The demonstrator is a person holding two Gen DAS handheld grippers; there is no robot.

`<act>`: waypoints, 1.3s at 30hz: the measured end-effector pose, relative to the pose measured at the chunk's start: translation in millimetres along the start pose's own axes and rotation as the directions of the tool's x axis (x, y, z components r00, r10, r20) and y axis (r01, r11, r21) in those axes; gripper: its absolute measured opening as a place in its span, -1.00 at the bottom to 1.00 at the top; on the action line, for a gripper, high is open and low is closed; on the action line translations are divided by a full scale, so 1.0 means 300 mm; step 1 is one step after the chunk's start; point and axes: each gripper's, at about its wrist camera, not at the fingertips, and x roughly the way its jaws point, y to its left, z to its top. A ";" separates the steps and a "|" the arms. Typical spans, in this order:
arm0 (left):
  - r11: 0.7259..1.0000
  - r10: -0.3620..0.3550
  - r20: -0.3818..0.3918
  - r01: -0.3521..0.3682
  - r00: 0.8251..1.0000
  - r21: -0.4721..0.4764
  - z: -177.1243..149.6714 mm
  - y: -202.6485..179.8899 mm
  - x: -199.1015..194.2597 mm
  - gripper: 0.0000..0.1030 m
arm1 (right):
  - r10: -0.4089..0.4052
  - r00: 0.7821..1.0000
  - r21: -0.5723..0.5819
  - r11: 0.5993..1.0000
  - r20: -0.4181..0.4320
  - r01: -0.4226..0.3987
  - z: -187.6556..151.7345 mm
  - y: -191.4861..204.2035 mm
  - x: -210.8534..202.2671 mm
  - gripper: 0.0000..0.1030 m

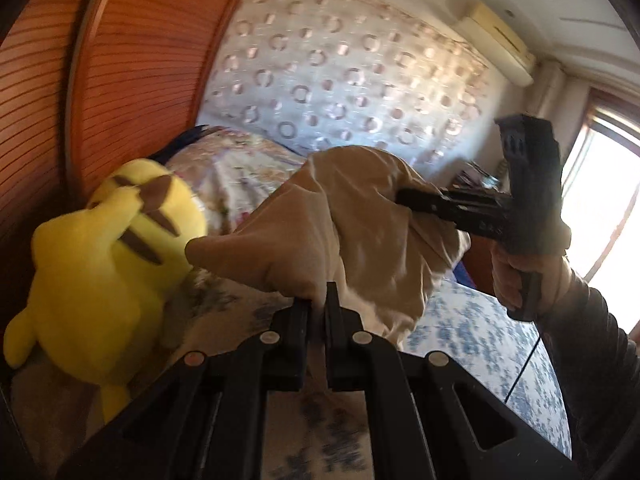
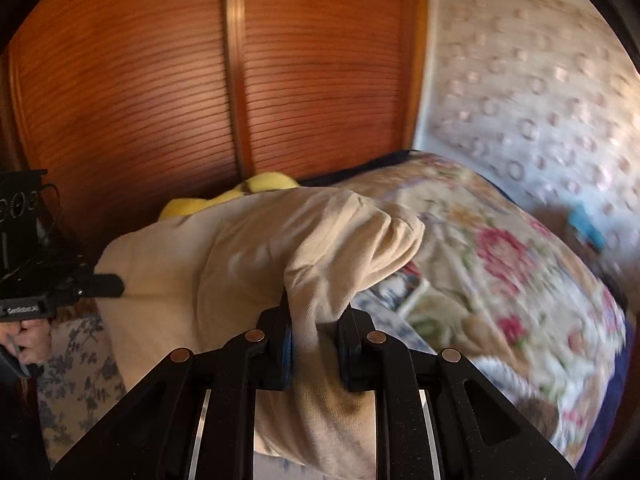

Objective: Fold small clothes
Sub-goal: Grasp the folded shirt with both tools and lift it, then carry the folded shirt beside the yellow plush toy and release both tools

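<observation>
Left claw (image 1: 318,300) pinched tight on an edge of the beige garment (image 1: 360,232), angled down over the bed (image 1: 480,336). Right claw (image 2: 314,320) clamped on a thicker bunch of the same cloth, also tilted down. Garment hangs off the bed between the two. Right hand (image 1: 520,280) grips its handle upright. Yellow plush toy (image 1: 104,272) sits left, probably touching the cloth; blur.
</observation>
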 end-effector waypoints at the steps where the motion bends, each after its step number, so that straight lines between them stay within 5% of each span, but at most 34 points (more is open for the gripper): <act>1: 1.000 0.008 0.000 -0.008 1.000 -0.006 -0.008 0.007 -0.002 -0.95 | 0.011 1.000 -0.021 1.000 -0.011 -0.012 0.024 0.011 0.041 -0.72; 11: 0.993 0.109 -0.058 -0.111 0.992 -0.032 -0.084 0.098 0.054 -0.95 | 0.063 0.993 -0.068 0.995 -0.096 -0.069 0.130 0.026 0.327 -0.67; 18: 0.988 0.154 -0.086 -0.156 0.984 -0.009 -0.101 0.123 0.070 -0.95 | -0.049 0.999 0.112 0.992 -0.024 0.051 0.127 -0.112 0.271 0.36; 26: 0.985 0.170 -0.107 -0.171 0.980 -0.003 -0.094 0.121 0.071 -0.94 | 0.004 0.993 0.281 0.959 -0.121 0.031 -0.040 -0.212 0.313 0.40; 28: 0.985 0.170 -0.111 -0.172 0.979 -0.008 -0.093 0.122 0.074 -0.94 | 0.027 0.990 0.330 0.944 -0.140 0.021 -0.072 -0.230 0.321 0.25; 30: 0.985 0.173 -0.110 -0.174 0.979 -0.005 -0.095 0.121 0.073 -0.94 | 0.105 0.986 0.377 0.925 -0.131 -0.048 -0.088 -0.244 0.325 -0.46; 32: 0.984 0.177 -0.115 -0.178 0.977 -0.001 -0.094 0.124 0.074 -0.94 | 0.134 0.983 0.365 0.928 -0.123 -0.081 -0.084 -0.235 0.321 -0.80; 39: 0.980 0.198 -0.120 -0.197 0.973 0.020 -0.093 0.118 0.072 -0.94 | -0.098 0.995 0.349 0.934 0.028 0.082 -0.017 -0.244 0.228 -0.94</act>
